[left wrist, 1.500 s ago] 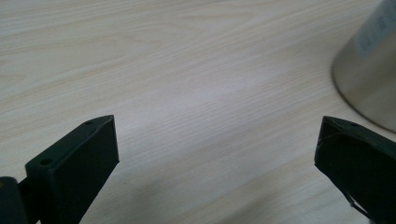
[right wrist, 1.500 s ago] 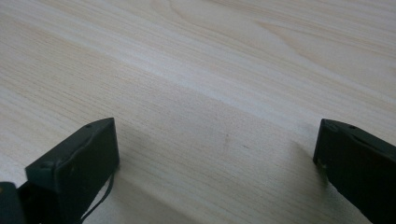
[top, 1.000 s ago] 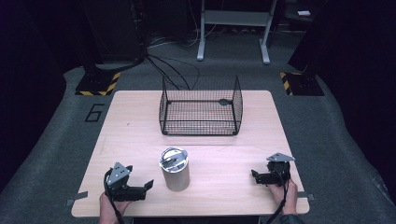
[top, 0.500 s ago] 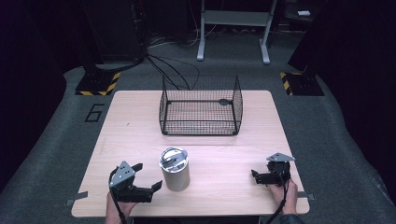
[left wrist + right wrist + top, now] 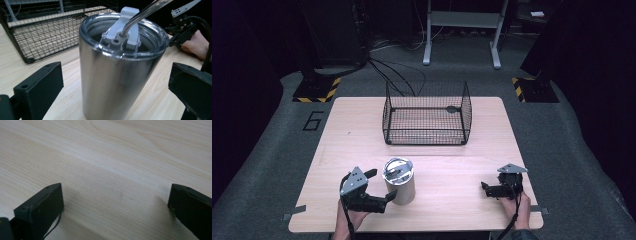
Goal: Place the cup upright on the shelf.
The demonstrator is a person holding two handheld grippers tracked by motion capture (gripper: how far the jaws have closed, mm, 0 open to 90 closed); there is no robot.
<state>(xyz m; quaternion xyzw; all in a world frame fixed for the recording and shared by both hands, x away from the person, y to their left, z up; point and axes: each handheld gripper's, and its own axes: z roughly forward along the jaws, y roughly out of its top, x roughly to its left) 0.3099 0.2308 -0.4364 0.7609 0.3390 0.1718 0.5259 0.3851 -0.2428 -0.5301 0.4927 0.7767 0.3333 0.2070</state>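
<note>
Steel tumbler (image 5: 399, 181) stands upright between the left gripper's (image 5: 381, 185) spread fingers (image 5: 37, 87).

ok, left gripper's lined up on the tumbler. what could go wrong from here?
1. The tumbler is tall, smooth steel; the open left gripper brackets it, so an off-centre close could tip it or let it slip.
2. Its straw sticks out above the lid and might catch the wire basket rim if it goes in there.
3. The right gripper rests far away, open, too distant to steady it.
</note>
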